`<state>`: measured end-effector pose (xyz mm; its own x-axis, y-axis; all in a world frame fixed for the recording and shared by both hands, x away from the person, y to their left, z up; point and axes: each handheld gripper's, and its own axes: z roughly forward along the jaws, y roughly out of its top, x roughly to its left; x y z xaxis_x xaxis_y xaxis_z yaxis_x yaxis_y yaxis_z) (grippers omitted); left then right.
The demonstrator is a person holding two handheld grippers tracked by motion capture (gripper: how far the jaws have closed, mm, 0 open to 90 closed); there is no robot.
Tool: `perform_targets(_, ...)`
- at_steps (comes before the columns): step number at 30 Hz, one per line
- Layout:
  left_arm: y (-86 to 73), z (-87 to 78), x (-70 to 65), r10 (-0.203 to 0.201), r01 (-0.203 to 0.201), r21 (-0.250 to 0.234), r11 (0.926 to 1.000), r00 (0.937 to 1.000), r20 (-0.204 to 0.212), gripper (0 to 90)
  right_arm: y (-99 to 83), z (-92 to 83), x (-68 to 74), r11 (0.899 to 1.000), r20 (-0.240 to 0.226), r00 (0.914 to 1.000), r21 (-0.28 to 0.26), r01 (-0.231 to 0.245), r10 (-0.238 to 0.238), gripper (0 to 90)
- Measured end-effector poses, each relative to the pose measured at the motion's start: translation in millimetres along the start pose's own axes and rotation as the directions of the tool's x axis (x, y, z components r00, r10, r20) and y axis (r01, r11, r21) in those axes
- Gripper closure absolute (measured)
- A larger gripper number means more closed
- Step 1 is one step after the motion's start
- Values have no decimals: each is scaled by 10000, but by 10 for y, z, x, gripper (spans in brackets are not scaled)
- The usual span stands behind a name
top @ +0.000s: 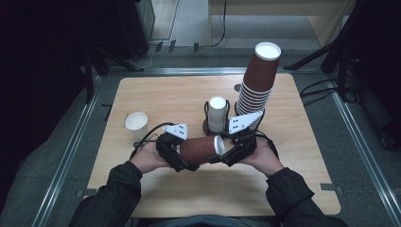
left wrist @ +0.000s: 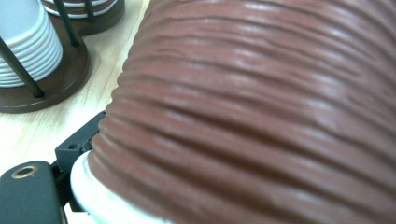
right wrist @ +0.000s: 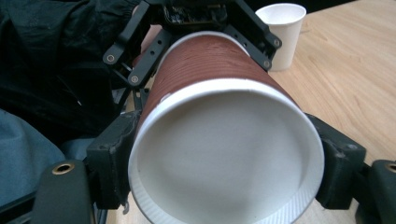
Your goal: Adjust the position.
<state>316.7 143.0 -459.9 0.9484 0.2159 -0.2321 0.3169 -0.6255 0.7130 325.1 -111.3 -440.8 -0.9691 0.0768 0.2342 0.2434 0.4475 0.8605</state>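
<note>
Holding a brown ribbed paper cup (top: 202,149) sideways above the near-middle of the table (top: 156,94), between both grippers, rim toward the right hand. Right gripper (right wrist: 224,186) fingers (right wrist: 111,161) clamping the rim end from both sides, seen up close in the right gripper view, mouth facing the camera, so gripping the cup there. Left gripper (top: 182,163) fingers around the base end, pinching the narrow bottom as far as can be judged; contact not fully visible in the left gripper view, cup wall (left wrist: 261,107) blocking it. Gripping at both ends probably for pulling apart nested cups or for handing over from one hand to the other. Tall brown cup stack (top: 257,80) standing upside down at the right rear, likely the source. White cups in a wire holder (top: 217,113) just behind the grippers, possibly the destination. Single white cup (top: 136,122) standing upright at the left, apart from the rest
</note>
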Motion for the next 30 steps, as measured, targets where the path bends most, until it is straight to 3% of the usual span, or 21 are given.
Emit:
perform_targets(5,-8,-128,36,-138,135,-71,9999,9993,-336,76,-16,-8,-19,9998,260,9996,207,-64,59,174)
perform_targets(11,-13,-267,90,-234,235,6,9997,9964,-812,76,-69,19,-45,9957,776,9970,926,-24,-48,172)
perform_targets(17,9,-339,109,-77,175,676,9976,9898,-1419,76,-99,47,-74,9908,1037,9946,1353,-86,-56,175)
perform_targets(25,45,-396,104,69,165,1380,9903,9859,-1673,76,-129,72,-91,9857,1300,9914,1685,-46,-176,175)
perform_targets(30,77,-370,91,289,137,2104,9775,9797,-1984,76,-133,88,-89,9831,1348,9905,1829,34,-285,175)
